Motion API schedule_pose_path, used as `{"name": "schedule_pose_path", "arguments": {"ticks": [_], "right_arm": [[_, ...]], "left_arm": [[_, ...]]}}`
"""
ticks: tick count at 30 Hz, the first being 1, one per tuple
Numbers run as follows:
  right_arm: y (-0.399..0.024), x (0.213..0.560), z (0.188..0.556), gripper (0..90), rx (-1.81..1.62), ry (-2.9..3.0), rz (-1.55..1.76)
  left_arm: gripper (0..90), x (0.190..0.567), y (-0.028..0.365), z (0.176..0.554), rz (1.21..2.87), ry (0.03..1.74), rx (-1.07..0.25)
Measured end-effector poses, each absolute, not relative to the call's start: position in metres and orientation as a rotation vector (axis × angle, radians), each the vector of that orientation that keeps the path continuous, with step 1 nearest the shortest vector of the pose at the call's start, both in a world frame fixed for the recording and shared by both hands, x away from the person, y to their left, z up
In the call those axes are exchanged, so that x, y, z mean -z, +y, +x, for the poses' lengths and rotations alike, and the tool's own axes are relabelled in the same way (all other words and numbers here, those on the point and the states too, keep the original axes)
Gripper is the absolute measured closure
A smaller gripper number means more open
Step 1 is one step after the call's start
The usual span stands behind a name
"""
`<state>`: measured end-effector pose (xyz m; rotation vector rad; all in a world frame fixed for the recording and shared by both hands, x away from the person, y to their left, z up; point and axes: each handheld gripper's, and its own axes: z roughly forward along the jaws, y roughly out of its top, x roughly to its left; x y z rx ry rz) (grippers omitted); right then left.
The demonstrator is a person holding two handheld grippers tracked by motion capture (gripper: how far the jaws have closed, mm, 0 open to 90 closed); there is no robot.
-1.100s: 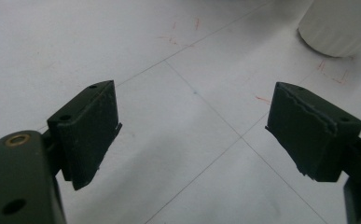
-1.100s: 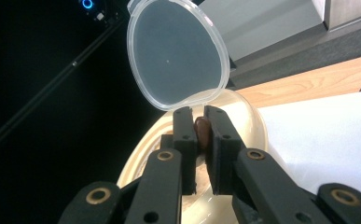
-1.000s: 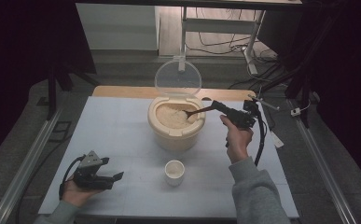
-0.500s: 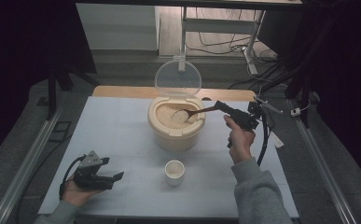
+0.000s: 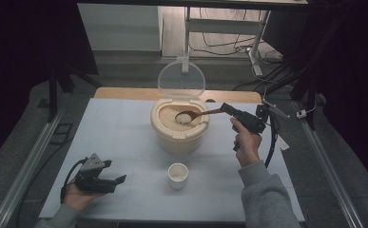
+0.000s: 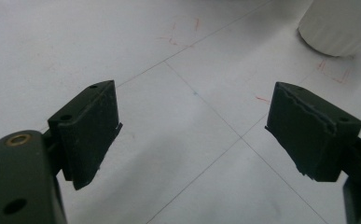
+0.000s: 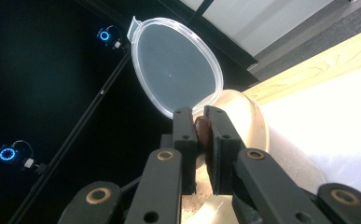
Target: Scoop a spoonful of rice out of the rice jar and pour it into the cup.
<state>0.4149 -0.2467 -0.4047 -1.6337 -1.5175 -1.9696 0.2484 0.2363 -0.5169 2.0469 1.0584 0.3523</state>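
Rice (image 5: pixel 172 121) may spill beside the rice bucket (image 5: pixel 179 130) if you tilt the wooden spoon (image 5: pixel 196 115), pinched by right gripper (image 5: pixel 227 109) fingers over it. Left gripper (image 5: pixel 117 180) fingers rest spread, bench-level, well short of it.

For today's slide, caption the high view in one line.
Right claw lifts a brown wooden spoon of rice from the beige lidded bin.
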Motion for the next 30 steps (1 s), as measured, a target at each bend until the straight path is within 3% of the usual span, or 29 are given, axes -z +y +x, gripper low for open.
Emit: {"name": "schedule_pose_path", "arguments": {"ticks": [30], "right_arm": [[-0.253, 0.399, 0.377, 82.7, 1.889, -1.545, -1.468]], "left_arm": [[16.8, 0.517, 0.236, 0.249, 2.049, 1.061, -0.352]]}}
